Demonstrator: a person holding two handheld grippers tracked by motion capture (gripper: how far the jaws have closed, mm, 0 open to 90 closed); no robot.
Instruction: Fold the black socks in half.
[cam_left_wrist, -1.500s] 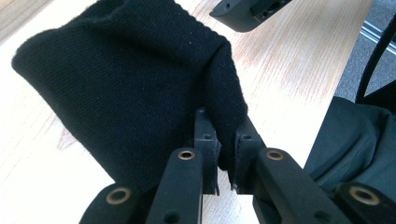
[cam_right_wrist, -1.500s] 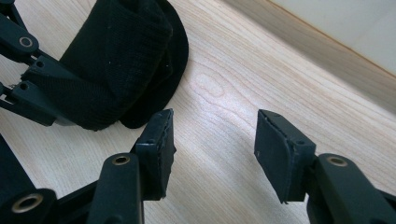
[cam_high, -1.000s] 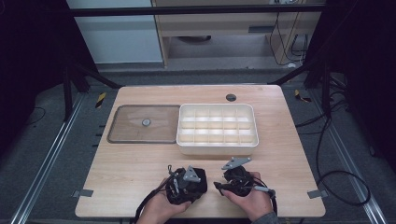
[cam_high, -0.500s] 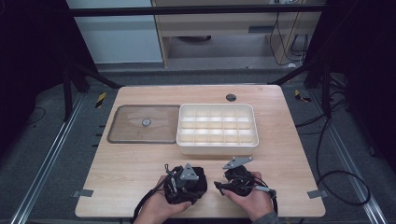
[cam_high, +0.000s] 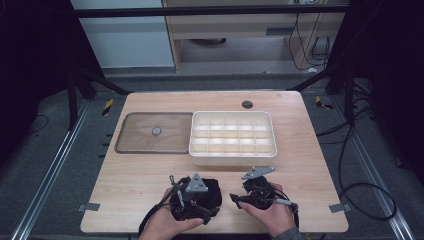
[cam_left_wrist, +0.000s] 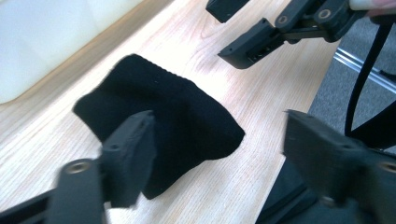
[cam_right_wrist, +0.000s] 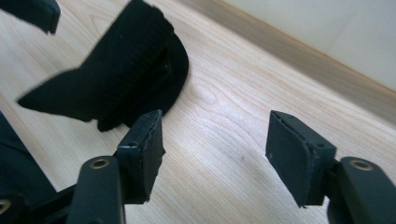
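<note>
The folded black knitted cloth (cam_left_wrist: 159, 121) lies flat on the wooden table (cam_high: 310, 150) near the front edge, its long axis running towards the white compartment box (cam_high: 232, 140). The left gripper (cam_left_wrist: 219, 144) has just been opening its jaws and holds nothing. The right gripper (cam_right_wrist: 215, 149) is also wide apart and empty beside the cloth.

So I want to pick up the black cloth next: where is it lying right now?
In the high view the black cloth lies on the table near its front edge, between the left gripper and right gripper, just in front of the white divided tray.

High view overhead, forward-down; tool views close (both on black cloth (cam_left_wrist: 159, 121)).
</note>
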